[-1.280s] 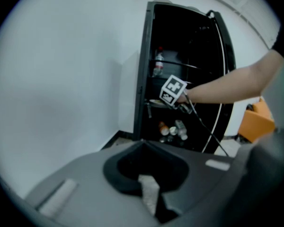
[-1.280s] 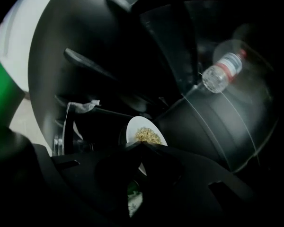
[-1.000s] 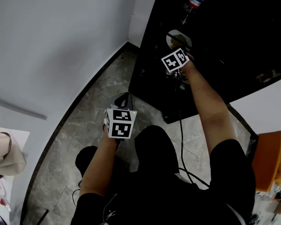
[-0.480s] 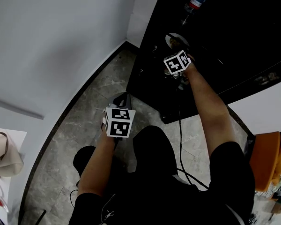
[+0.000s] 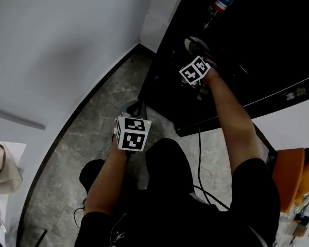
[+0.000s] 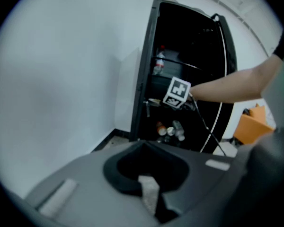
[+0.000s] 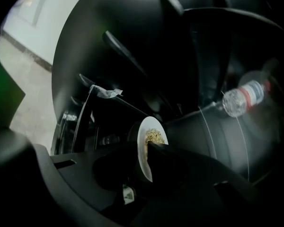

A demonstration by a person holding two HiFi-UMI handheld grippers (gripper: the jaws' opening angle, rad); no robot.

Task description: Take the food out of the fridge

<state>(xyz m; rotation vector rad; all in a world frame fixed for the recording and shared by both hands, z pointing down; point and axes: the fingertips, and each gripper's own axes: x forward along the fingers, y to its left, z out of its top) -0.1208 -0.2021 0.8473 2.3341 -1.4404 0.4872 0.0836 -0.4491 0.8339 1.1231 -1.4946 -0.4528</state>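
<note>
A white plate (image 7: 146,148) with brownish food sits on a shelf inside the dark open fridge (image 5: 257,45); the head view shows the plate (image 5: 194,44) just beyond my right gripper (image 5: 194,55). In the right gripper view the plate's near rim stands between the jaws of my right gripper (image 7: 141,151), which have just been opening and do not visibly clamp it. My left gripper (image 5: 135,108) hangs low in front of the person's body, away from the fridge. It is shut and empty in its own view (image 6: 143,148).
A water bottle (image 5: 221,1) lies on the shelf above the plate. Several bottles (image 6: 170,129) stand at the fridge's bottom. A cable (image 5: 200,153) trails from the right gripper. An orange object (image 5: 291,179) is at the right and a pale bag (image 5: 2,169) at the left.
The right gripper's marker cube has rolled at the plate without shifting place. The left gripper has stayed where it was.
</note>
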